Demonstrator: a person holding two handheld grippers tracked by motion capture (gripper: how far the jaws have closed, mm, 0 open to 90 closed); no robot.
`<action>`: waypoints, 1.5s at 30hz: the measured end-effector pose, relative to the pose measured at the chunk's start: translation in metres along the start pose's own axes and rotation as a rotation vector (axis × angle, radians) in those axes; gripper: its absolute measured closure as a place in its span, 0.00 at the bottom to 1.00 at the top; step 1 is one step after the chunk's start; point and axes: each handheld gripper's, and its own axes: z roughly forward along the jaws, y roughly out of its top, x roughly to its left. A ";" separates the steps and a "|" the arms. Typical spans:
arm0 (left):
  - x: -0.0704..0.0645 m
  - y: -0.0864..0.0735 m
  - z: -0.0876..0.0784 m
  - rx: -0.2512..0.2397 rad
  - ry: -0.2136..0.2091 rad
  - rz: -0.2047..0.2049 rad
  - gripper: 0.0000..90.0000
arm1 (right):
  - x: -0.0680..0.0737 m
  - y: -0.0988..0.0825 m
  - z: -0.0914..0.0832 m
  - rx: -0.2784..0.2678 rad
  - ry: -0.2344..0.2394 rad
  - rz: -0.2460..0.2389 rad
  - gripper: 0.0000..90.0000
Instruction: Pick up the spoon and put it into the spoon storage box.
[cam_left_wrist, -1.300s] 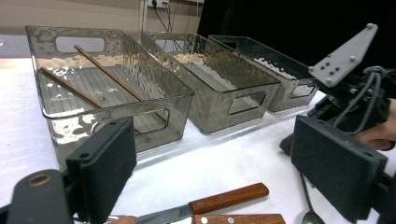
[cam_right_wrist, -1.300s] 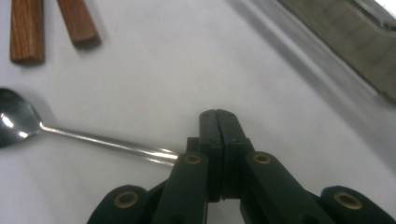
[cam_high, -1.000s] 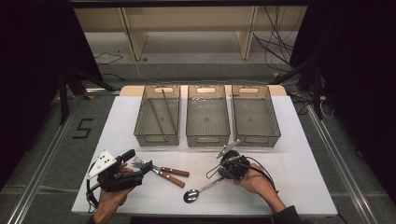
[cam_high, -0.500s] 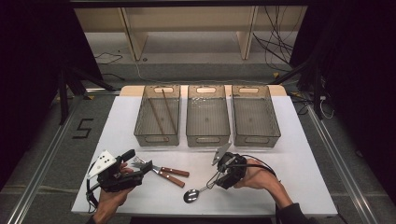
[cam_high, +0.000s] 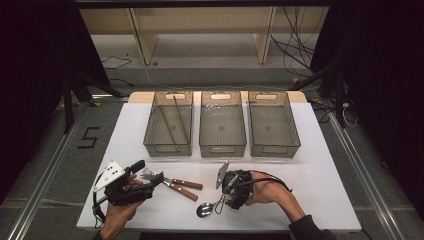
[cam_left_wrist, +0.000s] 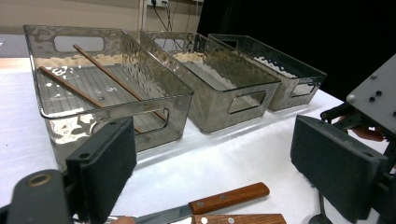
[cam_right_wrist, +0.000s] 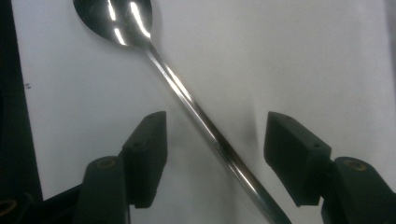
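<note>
Shiny steel spoon (cam_right_wrist: 187, 93) lies flat on white table (cam_high: 320, 200).

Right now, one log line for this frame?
right tongs: open, straddling spoon handle | left tongs: open, idle over wooden-handled cutlery | chopsticks: in left bin

Both grippers are black, each trailing a black cable. The left gripper (cam_high: 131, 184) carries a grey three-cornered plate; the right forearm wears a dark sleeve (cam_high: 311, 231).
</note>
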 end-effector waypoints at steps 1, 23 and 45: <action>0.000 0.000 0.000 0.000 0.000 0.000 0.15 | 0.000 0.001 0.001 0.007 0.003 -0.001 0.48; 0.000 0.000 0.000 0.000 -0.001 0.000 0.15 | 0.001 0.017 0.006 0.098 0.064 -0.078 0.82; 0.000 0.000 0.000 -0.002 -0.001 0.000 0.15 | 0.010 0.017 0.004 0.121 0.085 -0.205 0.95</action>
